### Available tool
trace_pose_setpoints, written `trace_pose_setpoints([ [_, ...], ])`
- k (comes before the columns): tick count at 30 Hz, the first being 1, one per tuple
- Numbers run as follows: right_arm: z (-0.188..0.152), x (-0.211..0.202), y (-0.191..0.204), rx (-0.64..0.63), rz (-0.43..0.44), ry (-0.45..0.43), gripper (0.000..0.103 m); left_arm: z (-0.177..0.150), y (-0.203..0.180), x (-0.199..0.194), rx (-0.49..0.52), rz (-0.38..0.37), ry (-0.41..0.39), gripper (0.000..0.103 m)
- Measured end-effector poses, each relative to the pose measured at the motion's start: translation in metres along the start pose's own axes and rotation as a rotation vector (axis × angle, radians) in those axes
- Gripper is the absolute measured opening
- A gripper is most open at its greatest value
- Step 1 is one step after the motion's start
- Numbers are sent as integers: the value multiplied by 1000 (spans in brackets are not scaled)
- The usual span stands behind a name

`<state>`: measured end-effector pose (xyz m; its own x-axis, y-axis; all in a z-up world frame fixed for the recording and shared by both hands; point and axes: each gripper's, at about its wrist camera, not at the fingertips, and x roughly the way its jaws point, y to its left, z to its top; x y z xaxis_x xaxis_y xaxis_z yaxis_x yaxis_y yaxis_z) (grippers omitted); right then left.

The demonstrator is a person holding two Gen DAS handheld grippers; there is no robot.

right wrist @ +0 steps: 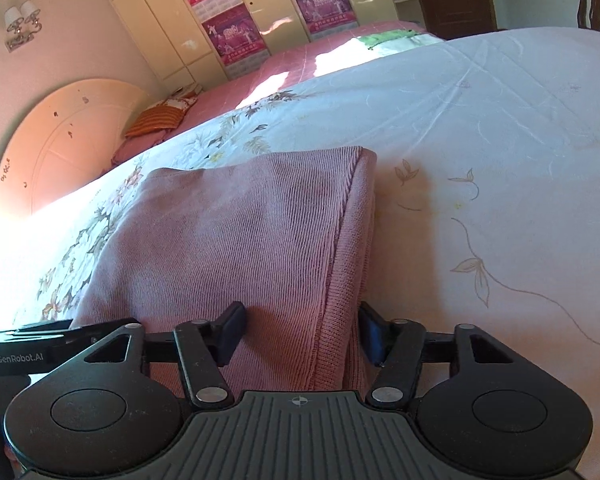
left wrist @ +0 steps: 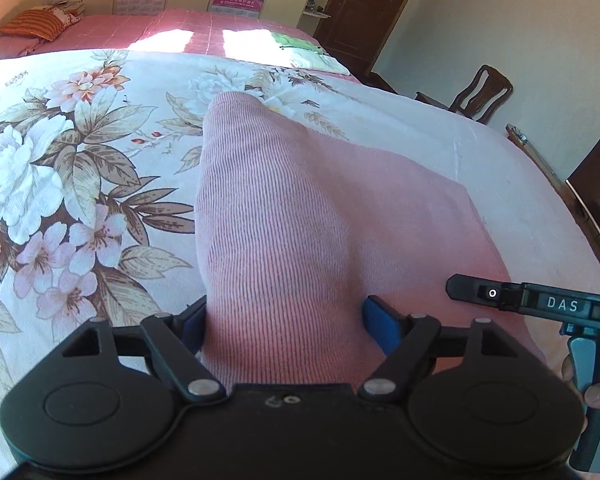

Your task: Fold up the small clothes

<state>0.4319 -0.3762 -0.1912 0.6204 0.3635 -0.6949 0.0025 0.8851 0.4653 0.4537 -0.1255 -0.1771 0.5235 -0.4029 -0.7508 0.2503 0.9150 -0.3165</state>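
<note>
Covering most of both views is a bed under a floral quilt, pale with large printed blossoms on one side and faint vine outlines on the other; on it lies the pink knitted garment, ribbed, already doubled over so that a thick folded edge runs along its right side in the right wrist view, with a squared far corner. Judged soft, light and limp (fine rib knit, likely to stretch and sag rather than hold a crease), so it should be taken at the near corners or along the doubled edge where several layers bunch together, not in the middle of the panel. Colour is even dusty pink, no print seen, surface smooth with only shallow ripples. Left gripper has its blue pads set either side of a raised ridge of the knit, cloth filling the gap and touching both pads: reads as clamped on the fabric. Right gripper likewise straddles the near hem at the folded edge, pads pressed into bunched cloth, so clamped on it too. Both grips sit at the near end of the garment
</note>
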Motion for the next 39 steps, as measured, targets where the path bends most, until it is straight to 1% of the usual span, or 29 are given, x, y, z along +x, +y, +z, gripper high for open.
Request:
trace_pose_setpoints([
  [1, 1, -1, -1, 17, 18, 6, 37, 0, 0, -3, 4, -13, -9, 59],
  [3, 0, -2, -3, 15, 25, 9, 36, -1, -2, -6, 19, -22, -19, 56],
  [5, 0, -1, -5, 15, 27, 2, 36, -2, -2, -2, 22, -19, -20, 61],
  [6, 0, 0, -6, 20, 32, 2, 38, -2, -1, 1, 14, -18, -15, 65],
  [9, 1, -1, -5, 20, 30, 10, 38, 0, -2, 5, 6, -10, -18, 66],
  [11, 1, -4, -4, 22, 31, 19, 35, -1, -4, 2, 16, -7, -28, 59],
  [12, 1, -5, -4, 30, 41, 27, 26, -1, -5, -1, 16, -8, -34, 51],
  [13, 2, -5, -1, 40, 51, 31, 23, 0, -6, -5, 14, -11, -40, 43],
  [15, 3, -9, 4, 32, 56, 24, 23, 2, -8, -10, 15, -13, -50, 38],
  [18, 4, -19, 11, 47, 87, -1, 22, 4, -13, -20, 29, -14, -76, 35],
  [22, 6, -36, 28, 40, 124, -37, 22, 7, -18, -36, 59, -30, -107, 33],
  [24, 5, -43, 37, 33, 141, -46, 22, 9, -17, -47, 66, -27, -126, 33],
  [30, -2, -53, 78, 19, 196, -65, 22, 13, 8, -89, 69, 1, -176, 33],
  [32, -3, -49, 101, 5, 213, -66, 22, 13, 20, -103, 67, 15, -187, 33],
  [35, -6, -39, 139, -19, 236, -58, 22, 11, 48, -125, 50, 37, -201, 33],
  [39, -14, -19, 193, -48, 254, -43, 22, 9, 97, -155, 33, 58, -216, 33],
])
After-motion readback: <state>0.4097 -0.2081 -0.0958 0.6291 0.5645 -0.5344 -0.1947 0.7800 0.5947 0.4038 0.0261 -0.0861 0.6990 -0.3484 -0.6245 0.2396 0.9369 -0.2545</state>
